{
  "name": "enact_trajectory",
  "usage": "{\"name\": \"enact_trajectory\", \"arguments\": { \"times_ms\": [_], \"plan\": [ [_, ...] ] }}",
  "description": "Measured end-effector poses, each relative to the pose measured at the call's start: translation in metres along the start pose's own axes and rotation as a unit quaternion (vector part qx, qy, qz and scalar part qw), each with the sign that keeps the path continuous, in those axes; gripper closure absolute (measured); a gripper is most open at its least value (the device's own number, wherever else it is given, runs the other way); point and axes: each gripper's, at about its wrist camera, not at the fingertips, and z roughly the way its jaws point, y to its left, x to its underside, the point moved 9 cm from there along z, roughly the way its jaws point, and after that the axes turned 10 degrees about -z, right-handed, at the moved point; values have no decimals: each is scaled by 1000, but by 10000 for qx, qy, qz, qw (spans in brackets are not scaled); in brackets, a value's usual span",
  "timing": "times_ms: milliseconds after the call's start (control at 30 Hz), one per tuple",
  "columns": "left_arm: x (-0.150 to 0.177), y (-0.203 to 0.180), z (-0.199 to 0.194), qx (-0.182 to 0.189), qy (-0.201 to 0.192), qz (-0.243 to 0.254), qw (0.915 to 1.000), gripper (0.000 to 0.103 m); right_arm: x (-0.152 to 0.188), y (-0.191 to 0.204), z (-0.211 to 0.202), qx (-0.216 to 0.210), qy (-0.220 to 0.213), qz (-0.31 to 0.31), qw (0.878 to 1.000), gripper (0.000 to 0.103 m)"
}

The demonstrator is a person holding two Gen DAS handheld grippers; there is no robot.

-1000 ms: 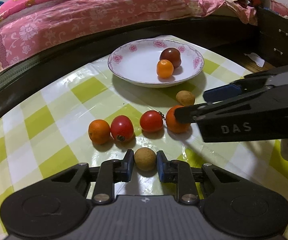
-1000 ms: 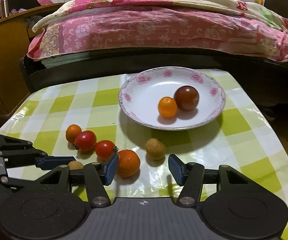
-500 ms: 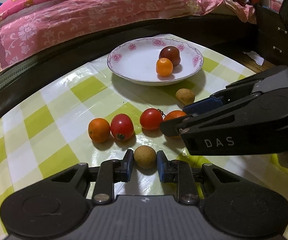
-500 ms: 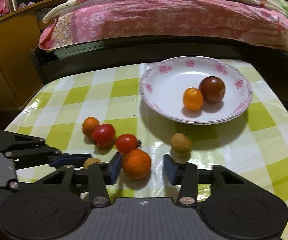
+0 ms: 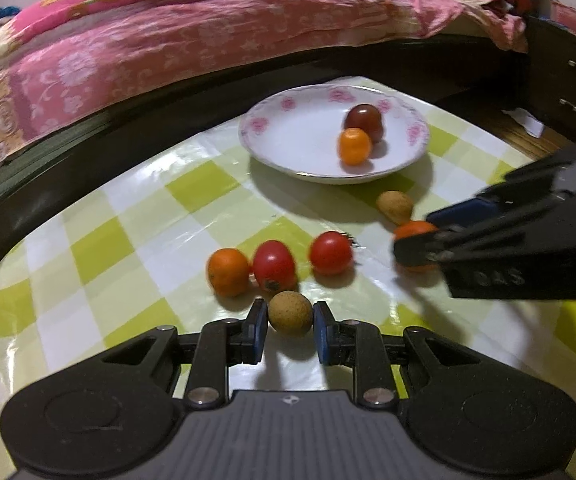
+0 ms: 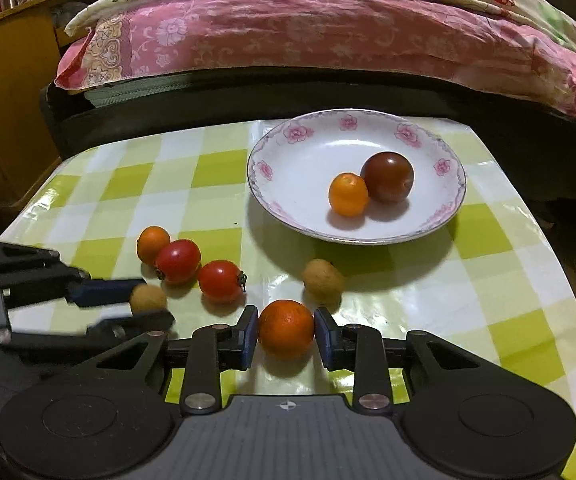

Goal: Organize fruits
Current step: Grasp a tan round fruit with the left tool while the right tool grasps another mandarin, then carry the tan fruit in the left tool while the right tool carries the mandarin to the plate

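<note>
A white floral plate (image 5: 288, 152) (image 6: 300, 168) holds a small orange fruit (image 6: 348, 194) and a dark tomato (image 6: 388, 176). On the checked tablecloth lie a small orange (image 6: 152, 242), two red tomatoes (image 6: 177, 260) (image 6: 220, 280) and a brown longan (image 6: 322, 280). My left gripper (image 5: 290, 322) is shut on another brown longan (image 5: 290, 312), low over the cloth. My right gripper (image 6: 285, 336) is shut on an orange (image 6: 285, 332), also low over the cloth. Each gripper shows in the other's view.
A bed with a pink floral quilt (image 6: 328, 28) runs along the table's far side. A wooden cabinet (image 6: 3, 100) stands at the left. A dark drawer unit (image 5: 564, 80) stands to the right. The table edge (image 6: 560, 264) falls off at the right.
My right gripper has slid around the orange and closed its fingers on it. My left gripper has stayed around the longan and now pinches it.
</note>
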Motion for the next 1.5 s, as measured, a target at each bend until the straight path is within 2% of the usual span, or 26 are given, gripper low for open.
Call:
{"name": "enact_trajectory", "arguments": {
  "times_ms": [200,367,433,500,667,1267,1500],
  "plan": [
    [5,8,2,-279,178,-166,9993,70,-1,4,0,165,6,-308,9994,76],
    [8,8,0,-425,239,-179,9986,70,3,1,8,-108,148,45,9998,78],
    [9,5,-1,-457,267,-99,9985,70,2,3,4,-30,97,-23,9999,78],
    [9,1,-1,-458,287,-5,9985,70,2,1,1,88,50,-103,9999,78],
    [7,-9,-2,-389,297,187,9986,70,4,0,-1,59,87,-58,9999,79],
    [5,-7,-1,-289,307,114,9990,70,11,1,-3,111,166,-104,9997,79],
    [-2,-10,-4,-57,181,9,9998,70,17,-4,-9,87,191,73,9998,79]
  ]
}}
